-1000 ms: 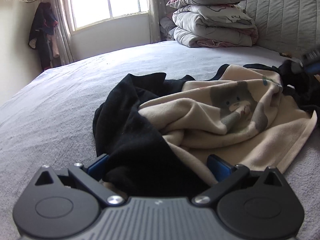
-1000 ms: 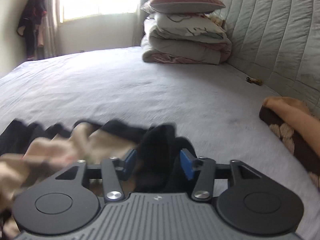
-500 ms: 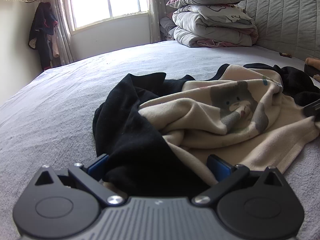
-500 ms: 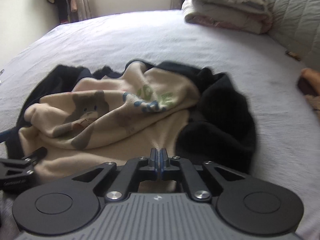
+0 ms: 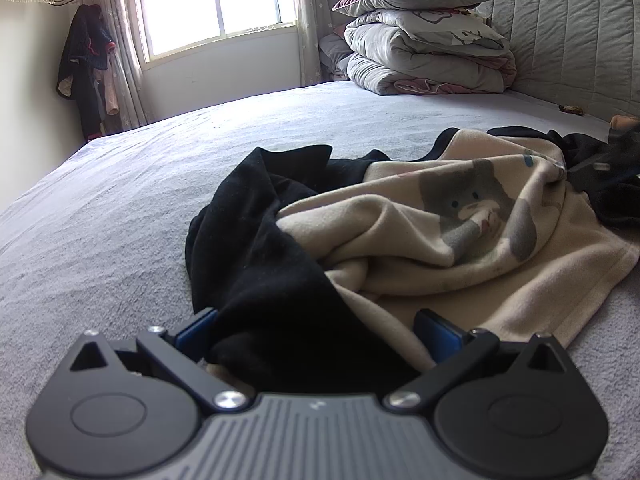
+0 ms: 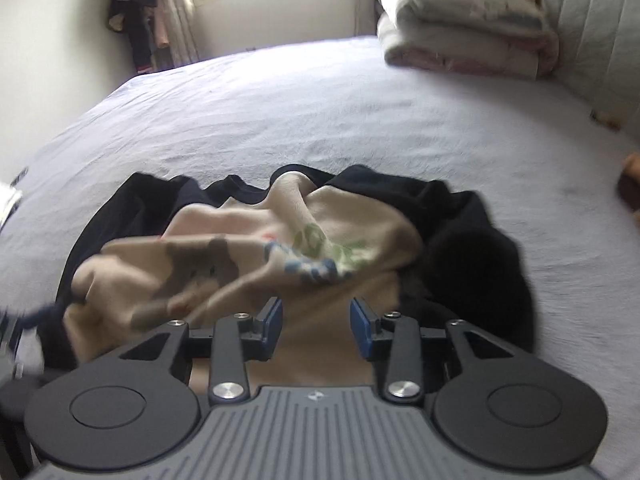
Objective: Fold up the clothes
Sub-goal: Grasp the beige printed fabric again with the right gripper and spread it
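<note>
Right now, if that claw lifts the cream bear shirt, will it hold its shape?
Probably not. The shirt lies in soft rumpled folds, so it would likely droop and stretch. It looks light, and its black sleeves would probably trail along.

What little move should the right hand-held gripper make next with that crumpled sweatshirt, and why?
Probably ease the right hand-held gripper down and close on the cream hem under it. Its jaws have just been opening with nothing pinched, and the sweatshirt lies bunched on the bed.

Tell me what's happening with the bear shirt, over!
Left hand-held gripper wide around black cloth. Right hand-held gripper just opening, holding nothing. Bear shirt crumpled, unfolded on bed. Nothing in the way.
</note>
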`<state>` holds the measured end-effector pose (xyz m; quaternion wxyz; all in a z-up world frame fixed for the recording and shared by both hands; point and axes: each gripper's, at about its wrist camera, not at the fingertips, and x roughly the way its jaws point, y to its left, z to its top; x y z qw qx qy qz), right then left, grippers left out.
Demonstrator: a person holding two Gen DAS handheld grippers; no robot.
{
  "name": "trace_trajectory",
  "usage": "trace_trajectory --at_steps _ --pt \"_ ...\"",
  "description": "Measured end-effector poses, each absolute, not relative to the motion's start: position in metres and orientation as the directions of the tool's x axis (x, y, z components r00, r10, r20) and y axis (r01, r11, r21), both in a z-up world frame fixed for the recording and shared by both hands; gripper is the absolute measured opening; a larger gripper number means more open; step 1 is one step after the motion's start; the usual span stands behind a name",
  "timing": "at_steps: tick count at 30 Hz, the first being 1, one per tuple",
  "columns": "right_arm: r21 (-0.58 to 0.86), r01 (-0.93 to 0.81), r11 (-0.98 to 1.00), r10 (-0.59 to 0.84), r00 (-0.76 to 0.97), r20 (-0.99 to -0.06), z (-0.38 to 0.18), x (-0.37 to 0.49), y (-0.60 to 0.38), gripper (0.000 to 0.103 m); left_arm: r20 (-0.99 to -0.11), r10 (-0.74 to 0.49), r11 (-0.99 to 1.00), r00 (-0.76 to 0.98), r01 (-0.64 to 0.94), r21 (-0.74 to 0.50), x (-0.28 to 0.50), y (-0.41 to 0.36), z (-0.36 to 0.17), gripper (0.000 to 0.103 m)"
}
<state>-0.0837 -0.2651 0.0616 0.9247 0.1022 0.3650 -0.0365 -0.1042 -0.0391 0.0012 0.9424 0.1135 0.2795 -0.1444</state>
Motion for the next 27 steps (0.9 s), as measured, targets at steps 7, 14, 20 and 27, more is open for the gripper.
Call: trace_trajectory --at_steps 7,14,20,27 --pt "0.161 0.161 0.974 -0.009 0.732 -0.681 0.036 -0.074 -0.271 0.042 -0.559 -0.209 0.933 0.802 0.336 0.133 -0.104 -0.039 0.001 0.103" --pt "0.178 0.172 0.969 -0.013 0.753 -0.658 0.039 -0.078 -0.277 0.044 -0.559 -0.209 0.933 0.802 0.336 0.133 -0.104 -0.039 0.001 0.103" --pt "0.195 0.171 0.966 -0.004 0.762 -0.648 0.039 -0.078 -0.276 0.045 -0.560 -0.209 0.933 0.802 0.336 0.133 -0.104 -0.039 0.001 0.103" --pt "0.180 0.158 0.971 -0.002 0.758 -0.652 0.041 -0.078 -0.277 0.053 -0.559 -0.209 0.932 0.802 0.336 0.133 -0.104 -0.039 0.001 0.103"
